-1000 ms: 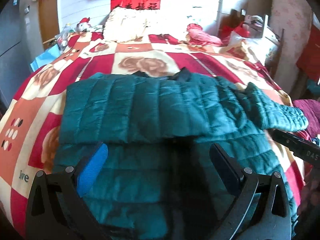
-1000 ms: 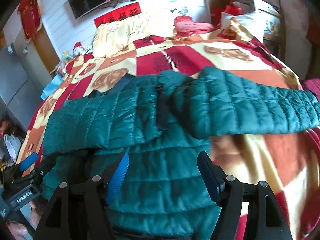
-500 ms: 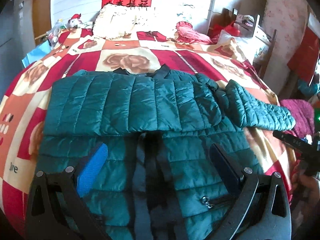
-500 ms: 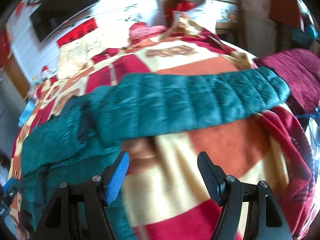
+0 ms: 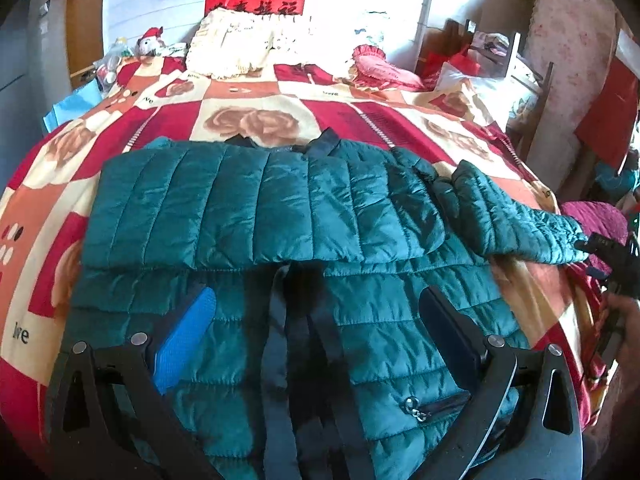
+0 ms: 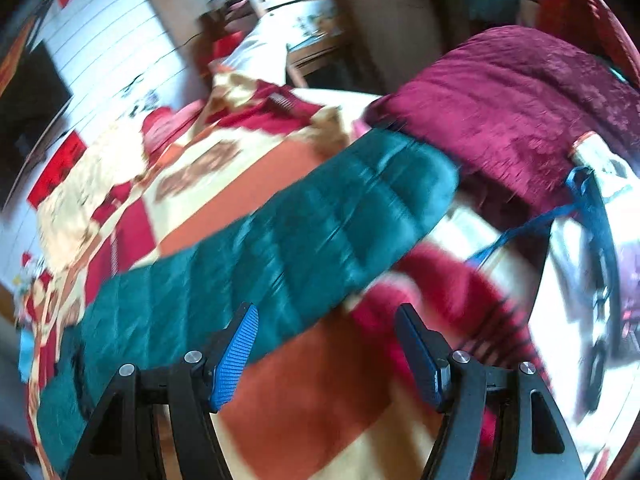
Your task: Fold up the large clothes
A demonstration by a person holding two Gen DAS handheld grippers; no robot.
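A teal quilted jacket point(image 5: 256, 216) lies on the bed, front up, with one sleeve folded across its chest. Its other sleeve point(image 5: 516, 216) stretches out toward the bed's right side. My left gripper point(image 5: 316, 320) hovers open above the jacket's lower front, nothing between its fingers. In the right wrist view, blurred by motion, the stretched sleeve point(image 6: 304, 240) runs diagonally ahead, its cuff near a maroon blanket. My right gripper point(image 6: 328, 344) is open and empty over the bedspread just below the sleeve. The right gripper's tip point(image 5: 612, 252) also shows at the left view's right edge, by the cuff.
The bed carries a red, orange and cream patchwork bedspread point(image 5: 248, 120) with pillows point(image 5: 240, 48) at the head. A maroon blanket point(image 6: 520, 112) is heaped at the bed's right side. Furniture and clutter point(image 5: 496, 56) stand along the right wall.
My right gripper has swept right along the stretched sleeve toward its cuff, rolling as it went. The left gripper has barely shifted over the jacket's front.
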